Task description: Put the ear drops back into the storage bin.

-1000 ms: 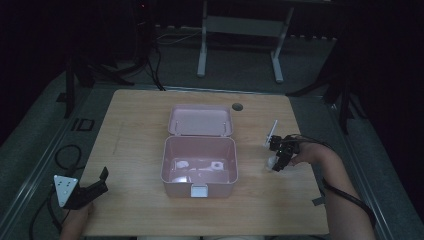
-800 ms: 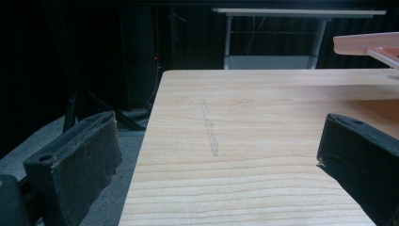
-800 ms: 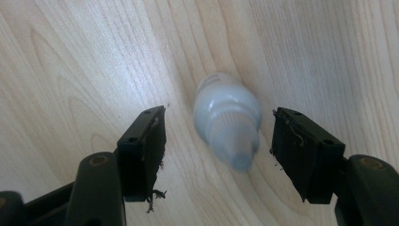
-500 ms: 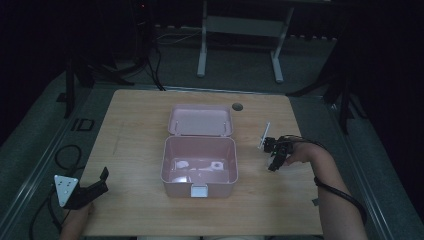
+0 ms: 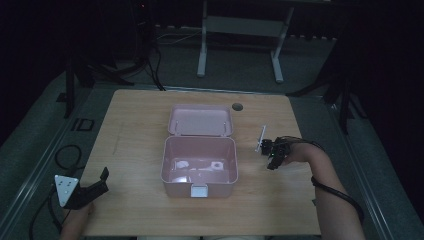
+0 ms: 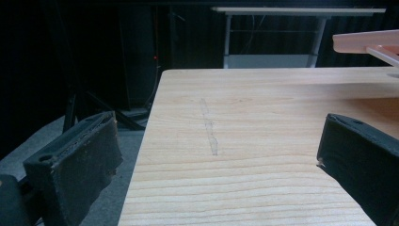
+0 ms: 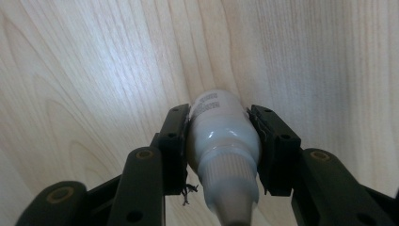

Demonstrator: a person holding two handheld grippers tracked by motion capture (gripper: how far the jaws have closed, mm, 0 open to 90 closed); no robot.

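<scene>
Pale wooden table (image 5: 150,120), apparently dark room

From the high view I see a dim room: only the desk (image 5: 150,115) catches light, and everything beyond it falls into black. The picture is soft and grainy. My right gripper view is far brighter, with a pale sheen on the wood and the white bottle (image 7: 223,136) close and slightly blurred. In the left gripper view the near jaws look soft.
</scene>
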